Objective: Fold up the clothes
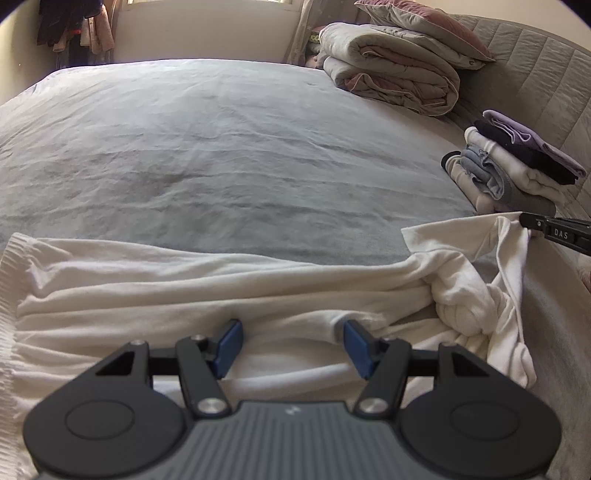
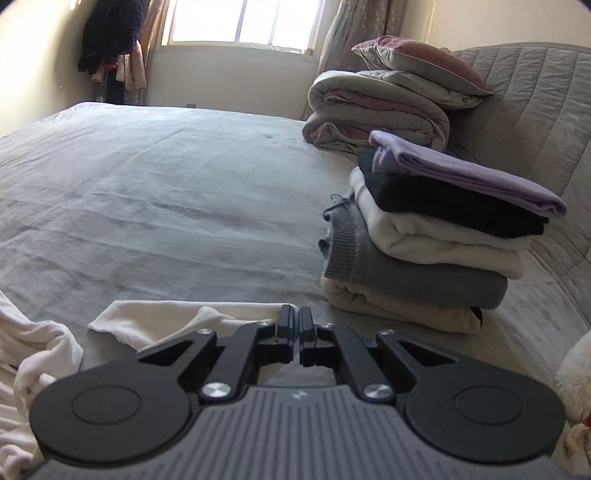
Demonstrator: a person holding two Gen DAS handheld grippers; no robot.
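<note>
White garment (image 1: 207,288) — 1 piece, soft, light, limp, bunched at 1 end. Right gripper (image 2: 297,325) pinches its edge; left gripper (image 1: 291,341) spread wide above. Best held at hems.

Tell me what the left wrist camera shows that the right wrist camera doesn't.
Only the left wrist view shows the white garment spread wide across the bed, its ribbed hem, its knotted bunch, and the left gripper with jaws open above it. Only the right wrist view shows the window and the right gripper, jaws shut on the garment's edge. Both show the grey bedsheet, folded clothes stack and rolled duvets.
</note>
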